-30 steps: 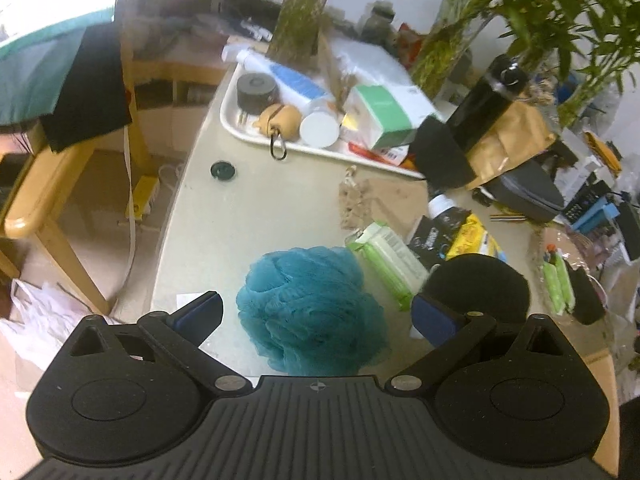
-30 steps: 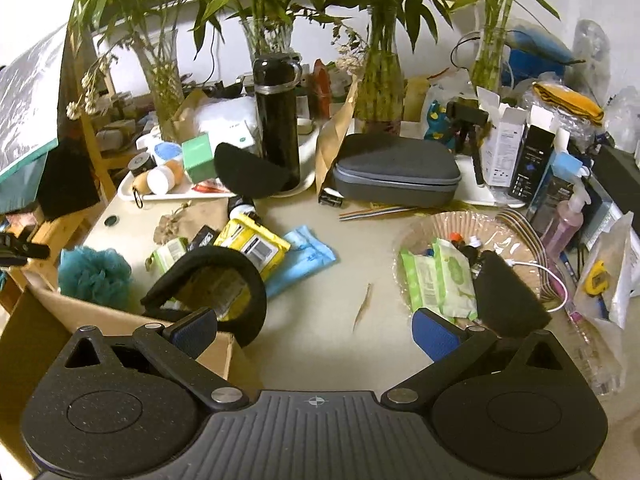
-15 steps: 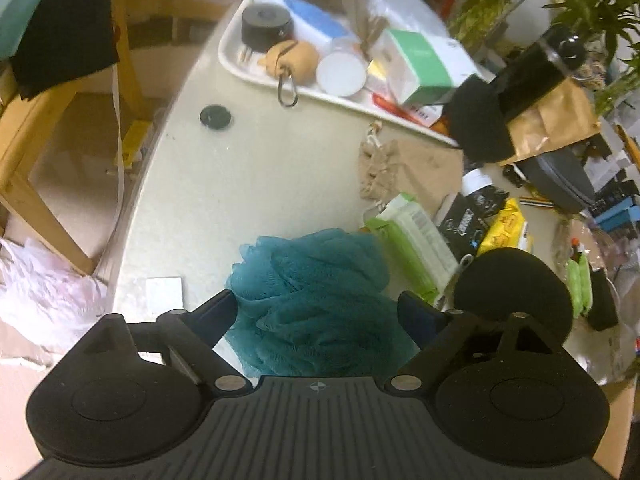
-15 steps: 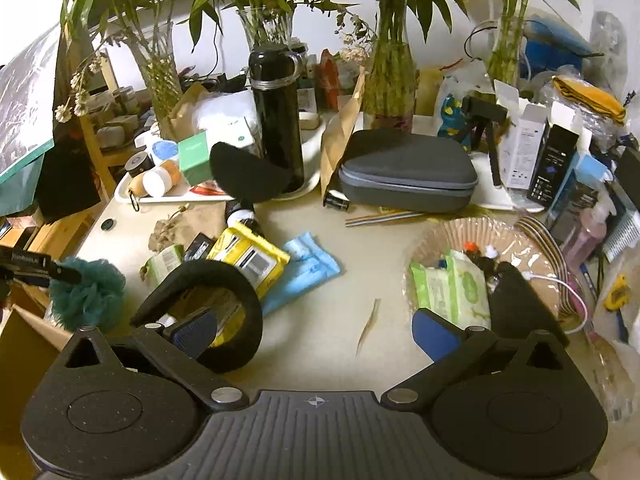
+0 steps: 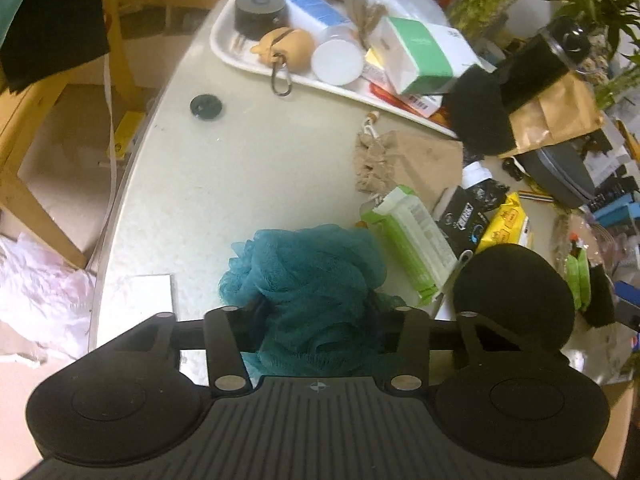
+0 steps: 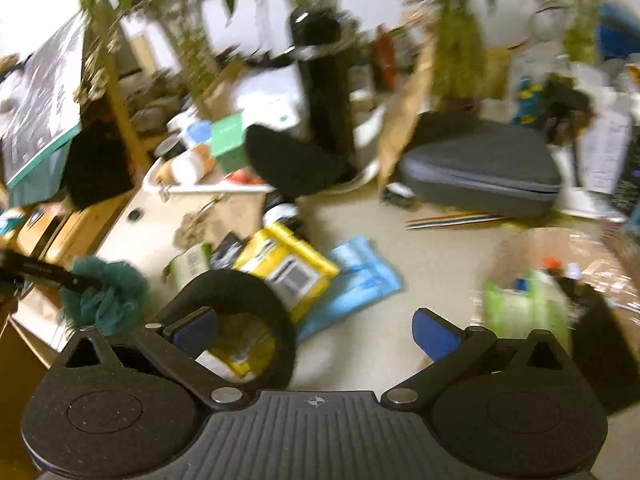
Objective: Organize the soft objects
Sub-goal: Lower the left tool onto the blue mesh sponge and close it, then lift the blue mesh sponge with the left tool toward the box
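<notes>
We see the teal bath sponge (image 5: 308,276) at the table's (image 5: 224,184) near edge, beside a green packet (image 5: 412,244). Our left gripper (image 5: 316,320) is closing, pressing its sides. Our right gripper (image 6: 316,328) hangs spread and empty above a black neck pillow (image 6: 240,292).

Left tool (image 5: 316,320) lowered, jaws closing around teal bath pouf (image 5: 308,276), right tool (image 6: 316,328) shifted.

Left wrist view: steep downward look, close over table edge (image 5: 168,184), teal mesh puff (image 5: 316,276) filling its near field. Right wrist view: blurred, angled down across the cluttered tabletop. Shared: puff (image 6: 106,294), white tray (image 5: 256,68), black bottle (image 6: 324,92).
</notes>
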Demonstrator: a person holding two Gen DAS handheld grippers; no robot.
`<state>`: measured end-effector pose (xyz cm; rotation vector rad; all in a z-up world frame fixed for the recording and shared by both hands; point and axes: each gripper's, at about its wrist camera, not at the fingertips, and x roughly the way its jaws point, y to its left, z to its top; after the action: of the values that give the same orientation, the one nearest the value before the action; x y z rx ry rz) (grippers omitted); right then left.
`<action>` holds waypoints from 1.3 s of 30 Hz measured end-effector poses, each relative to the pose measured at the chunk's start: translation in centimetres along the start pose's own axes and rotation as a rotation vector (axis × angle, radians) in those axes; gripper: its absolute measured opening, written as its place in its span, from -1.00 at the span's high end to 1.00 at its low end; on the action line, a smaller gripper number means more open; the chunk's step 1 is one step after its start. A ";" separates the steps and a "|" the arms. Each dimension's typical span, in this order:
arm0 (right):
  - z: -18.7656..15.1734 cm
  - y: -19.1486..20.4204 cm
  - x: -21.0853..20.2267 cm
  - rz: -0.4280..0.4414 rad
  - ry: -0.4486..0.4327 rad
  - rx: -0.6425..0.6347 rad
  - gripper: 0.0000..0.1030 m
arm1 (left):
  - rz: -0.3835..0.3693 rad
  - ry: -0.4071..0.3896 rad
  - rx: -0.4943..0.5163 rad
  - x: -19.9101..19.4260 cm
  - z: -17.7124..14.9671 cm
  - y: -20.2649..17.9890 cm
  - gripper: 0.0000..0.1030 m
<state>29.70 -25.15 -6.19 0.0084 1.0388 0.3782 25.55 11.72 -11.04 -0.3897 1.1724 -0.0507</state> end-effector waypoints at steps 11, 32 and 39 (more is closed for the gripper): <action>0.0 1.1 6.6 0.163 0.193 -0.042 -0.68 | 0.030 -0.166 0.089 -3.6 -0.2 -2.6 0.42; 0.1 1.3 6.2 0.080 0.215 -0.070 0.78 | -0.010 -0.214 0.110 -5.3 -0.4 -3.7 0.42; 1.3 0.4 2.5 0.042 0.070 -0.045 0.79 | 0.023 -0.294 0.154 -6.8 -0.7 -4.9 0.42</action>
<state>31.80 -23.75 -7.59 -0.0231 1.1008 0.4428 22.99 8.56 -3.61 -0.2375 0.8754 -0.0613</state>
